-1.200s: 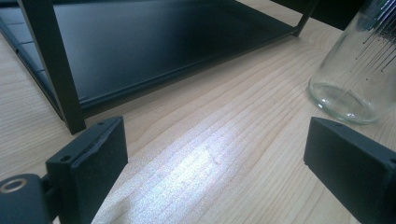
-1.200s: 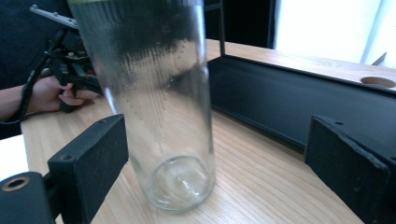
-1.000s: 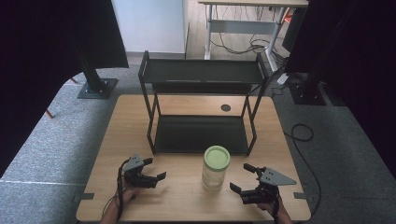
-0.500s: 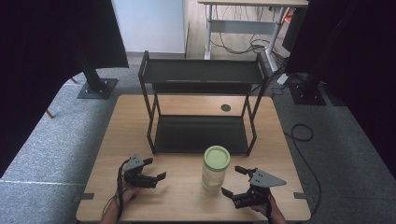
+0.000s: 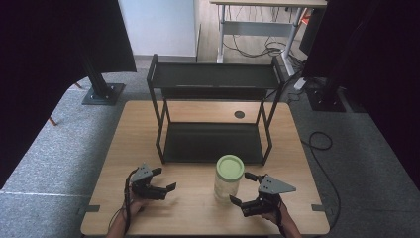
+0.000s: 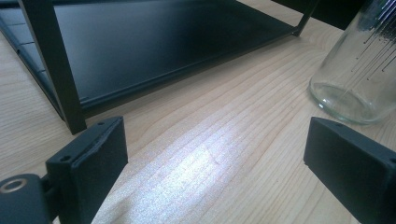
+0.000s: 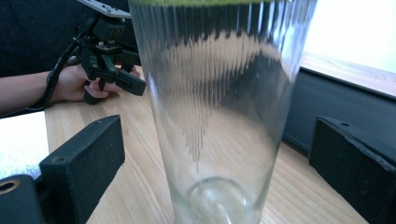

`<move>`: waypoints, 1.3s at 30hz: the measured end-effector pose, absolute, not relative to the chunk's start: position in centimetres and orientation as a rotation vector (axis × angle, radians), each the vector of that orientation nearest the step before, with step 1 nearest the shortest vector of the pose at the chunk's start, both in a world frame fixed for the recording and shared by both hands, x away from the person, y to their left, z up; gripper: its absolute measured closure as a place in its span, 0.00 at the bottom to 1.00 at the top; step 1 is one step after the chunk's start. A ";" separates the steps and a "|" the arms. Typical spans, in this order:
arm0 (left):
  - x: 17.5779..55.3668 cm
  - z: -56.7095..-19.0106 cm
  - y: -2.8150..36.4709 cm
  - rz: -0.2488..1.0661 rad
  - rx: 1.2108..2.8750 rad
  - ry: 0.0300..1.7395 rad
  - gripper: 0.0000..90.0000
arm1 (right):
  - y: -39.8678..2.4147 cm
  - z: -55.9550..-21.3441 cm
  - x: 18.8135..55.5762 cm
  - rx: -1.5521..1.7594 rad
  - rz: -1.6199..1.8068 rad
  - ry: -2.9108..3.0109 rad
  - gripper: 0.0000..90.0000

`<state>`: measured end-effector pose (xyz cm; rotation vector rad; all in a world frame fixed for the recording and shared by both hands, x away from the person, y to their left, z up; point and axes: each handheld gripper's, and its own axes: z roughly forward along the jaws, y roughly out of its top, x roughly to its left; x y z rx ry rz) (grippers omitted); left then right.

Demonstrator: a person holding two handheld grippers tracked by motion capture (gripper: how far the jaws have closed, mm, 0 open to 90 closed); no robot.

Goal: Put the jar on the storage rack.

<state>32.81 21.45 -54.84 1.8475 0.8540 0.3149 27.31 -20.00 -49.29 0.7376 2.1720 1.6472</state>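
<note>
Glass makes the clear ribbed jar with a pale green lid (image 5: 229,178), at lower centre, slick and breakable, so the wide-open, empty right gripper (image 5: 244,188) should clasp its mid-body.

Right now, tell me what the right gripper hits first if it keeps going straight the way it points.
The glass jar with the green lid. It stands upright dead ahead of the right gripper, centred between the open jaws in the right gripper view, apparently untouched by them. How near it is remains unclear.
</note>
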 end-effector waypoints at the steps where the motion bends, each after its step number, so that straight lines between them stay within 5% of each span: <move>1: 32.8 -54.8 21.4 0.316 1.847 0.854 0.07 | -19.8 -49.2 27.5 0.732 1.647 2.173 0.04; 30: 32.8 -54.8 21.4 0.317 1.848 0.852 0.07 | -16.2 -49.8 30.4 0.738 1.597 2.199 0.04; 39: 32.8 -54.8 21.4 0.314 1.850 0.851 0.07 | -15.7 -50.1 30.6 0.745 1.620 2.187 0.11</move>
